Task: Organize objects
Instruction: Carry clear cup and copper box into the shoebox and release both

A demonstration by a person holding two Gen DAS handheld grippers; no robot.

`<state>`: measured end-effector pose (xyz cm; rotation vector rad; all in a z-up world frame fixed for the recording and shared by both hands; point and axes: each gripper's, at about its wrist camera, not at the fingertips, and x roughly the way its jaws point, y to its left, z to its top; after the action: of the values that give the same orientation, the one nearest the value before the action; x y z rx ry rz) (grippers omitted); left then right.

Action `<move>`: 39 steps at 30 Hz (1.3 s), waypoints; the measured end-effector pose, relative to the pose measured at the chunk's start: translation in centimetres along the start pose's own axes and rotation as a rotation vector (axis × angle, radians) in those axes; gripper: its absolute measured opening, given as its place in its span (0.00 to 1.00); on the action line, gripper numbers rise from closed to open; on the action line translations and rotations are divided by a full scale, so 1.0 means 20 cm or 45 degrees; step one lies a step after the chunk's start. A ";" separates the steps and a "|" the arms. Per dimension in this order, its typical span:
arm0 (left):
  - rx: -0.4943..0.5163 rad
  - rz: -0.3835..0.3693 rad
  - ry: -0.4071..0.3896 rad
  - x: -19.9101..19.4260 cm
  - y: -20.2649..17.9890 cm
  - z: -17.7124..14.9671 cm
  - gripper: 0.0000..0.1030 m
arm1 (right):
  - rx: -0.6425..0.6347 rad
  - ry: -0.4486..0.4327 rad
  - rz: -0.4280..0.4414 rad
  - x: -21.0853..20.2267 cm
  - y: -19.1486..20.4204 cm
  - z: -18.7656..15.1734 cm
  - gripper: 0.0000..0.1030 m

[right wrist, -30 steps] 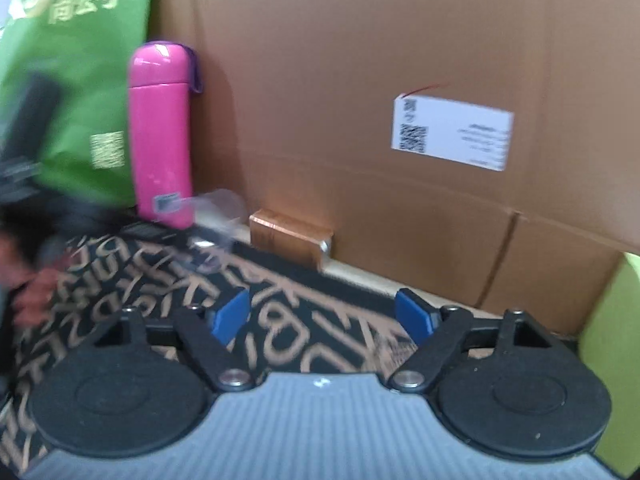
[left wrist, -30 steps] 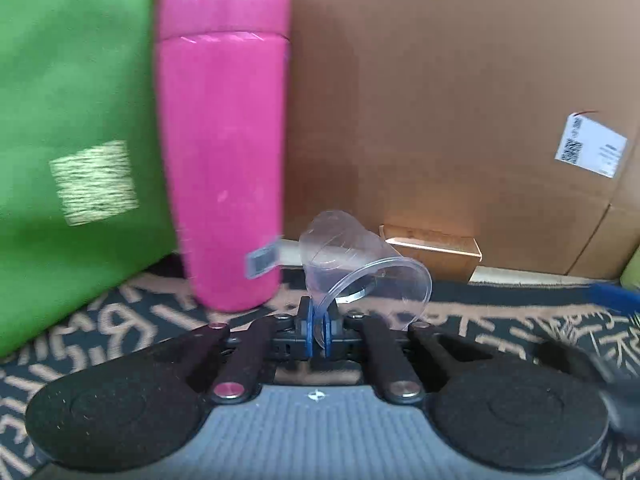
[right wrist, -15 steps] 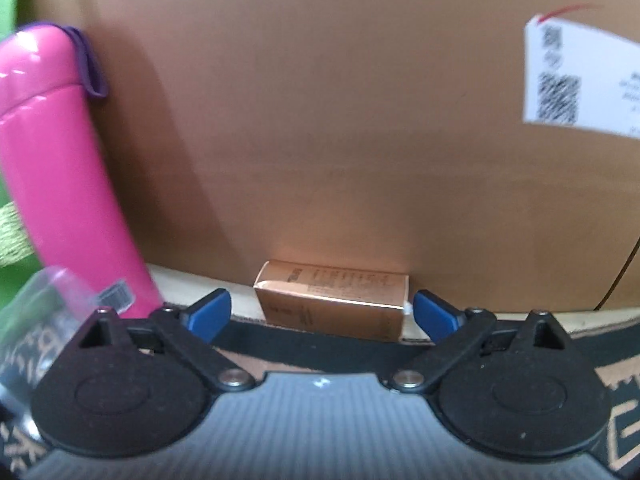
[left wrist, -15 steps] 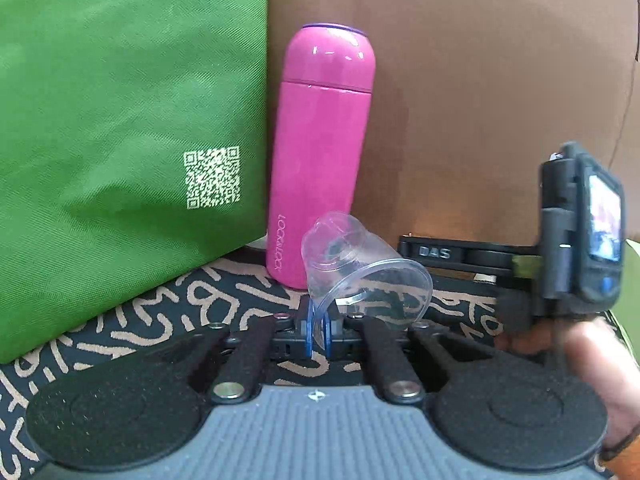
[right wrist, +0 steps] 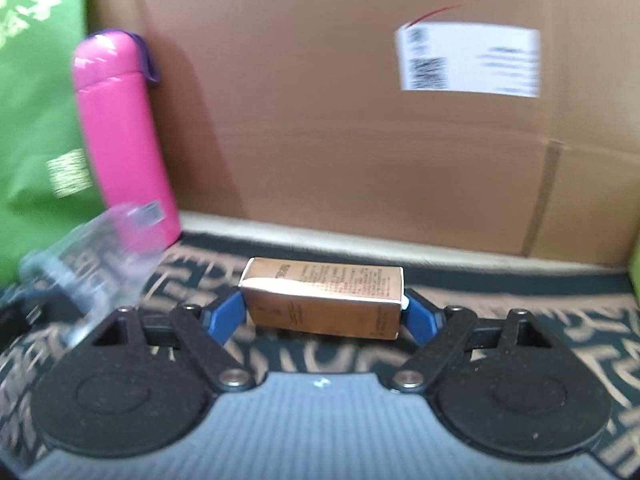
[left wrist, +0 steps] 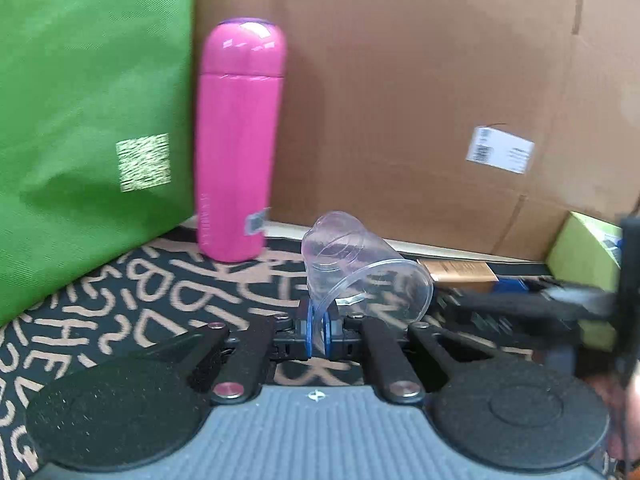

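Note:
My left gripper (left wrist: 318, 332) is shut on the rim of a clear plastic cup (left wrist: 360, 272), which tilts up and away over the patterned mat (left wrist: 120, 300). A pink bottle (left wrist: 240, 140) stands upright behind it, against the green bag. A small copper box (right wrist: 324, 300) lies crosswise between the blue pads of my right gripper (right wrist: 324, 316). Its jaws are closing, and both pads touch the box's ends. The left wrist view shows the copper box (left wrist: 460, 272) low at the right, with the blurred right gripper beside it. The cup (right wrist: 100, 256) shows blurred at the left of the right wrist view.
A green bag (left wrist: 80, 120) leans at the left. A large cardboard wall (left wrist: 400, 80) with a white label closes off the back. A lime-green box (left wrist: 580, 248) sits at the far right. A hand shows at the right edge of the left wrist view.
The right gripper went in to the copper box at the wall, then came back with the box between its pads. The left gripper drew back from the pink bottle, cup still held.

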<state>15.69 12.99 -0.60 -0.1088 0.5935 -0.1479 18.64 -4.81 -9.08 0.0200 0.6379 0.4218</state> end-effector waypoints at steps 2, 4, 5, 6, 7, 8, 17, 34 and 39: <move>0.020 -0.026 -0.008 -0.03 -0.06 0.00 0.06 | -0.002 -0.030 0.022 -0.16 -0.06 -0.06 0.82; 0.040 -0.068 -0.010 -0.05 -0.14 0.00 0.06 | -0.004 -0.062 0.036 -0.32 -0.13 -0.13 0.82; 0.051 -0.093 -0.009 -0.06 -0.18 0.01 0.06 | 0.002 -0.083 0.041 -0.39 -0.16 -0.14 0.82; 0.062 -0.120 -0.007 -0.06 -0.22 0.01 0.06 | -0.001 -0.101 0.043 -0.46 -0.17 -0.14 0.82; 0.080 -0.153 -0.008 -0.06 -0.28 0.02 0.06 | -0.010 -0.120 0.036 -0.54 -0.19 -0.16 0.82; 0.099 -0.184 -0.010 -0.07 -0.33 0.02 0.06 | -0.020 -0.143 0.017 -0.62 -0.22 -0.18 0.82; 0.301 -0.443 -0.027 -0.06 -0.92 0.10 0.06 | -0.046 -0.347 -0.270 -1.16 -0.55 -0.18 0.82; 0.513 -0.676 0.045 0.34 -2.04 0.30 0.06 | 0.001 -0.402 -0.615 -1.30 -1.32 -0.10 0.82; 0.525 -0.656 0.079 0.49 -2.14 0.27 0.09 | 0.030 -0.351 -0.498 -1.20 -1.47 -0.09 0.83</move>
<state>22.19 -30.55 4.60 0.1466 0.5764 -0.7708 11.38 -41.27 -0.99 -0.0239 0.3619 0.0307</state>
